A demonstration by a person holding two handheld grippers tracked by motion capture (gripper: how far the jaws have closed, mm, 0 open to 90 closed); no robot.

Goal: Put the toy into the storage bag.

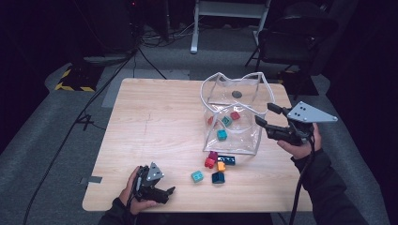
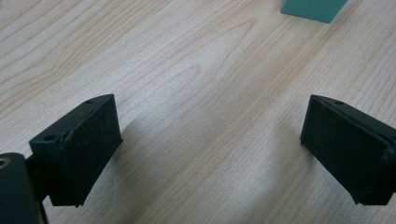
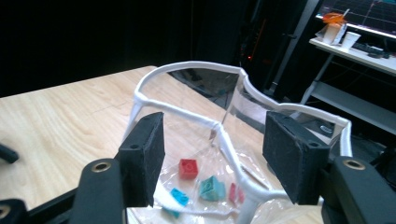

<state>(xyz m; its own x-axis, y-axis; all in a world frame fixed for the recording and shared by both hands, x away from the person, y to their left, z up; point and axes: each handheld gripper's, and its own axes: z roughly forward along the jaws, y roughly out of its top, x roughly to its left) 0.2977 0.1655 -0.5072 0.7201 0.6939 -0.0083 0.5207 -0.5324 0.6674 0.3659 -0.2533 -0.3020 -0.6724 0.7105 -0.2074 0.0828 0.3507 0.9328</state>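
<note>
A clear plastic bag with a white rim [image 1: 233, 123] stands open on the far right part of the pale wooden tabletop [image 1: 150, 131]. Inside it lie several small toy blocks: a red one [image 1: 234, 115] and two teal ones [image 1: 222, 135]. The right claw [image 1: 264, 116], held in a hand at the tabletop's right edge, sits just beside the bag's rim. In the right gripper view its jaws stand apart on either side of a fold of the white rim [image 3: 233, 154], not pressing on it. Just in front of the bag lies a loose cluster of blocks [image 1: 217, 164] in magenta, red, orange, dark blue and light teal. The left claw [image 1: 170, 191] rests low at the near left edge, its jaws wide apart over bare wood, with a teal block [image 2: 312, 9] ahead.
</note>
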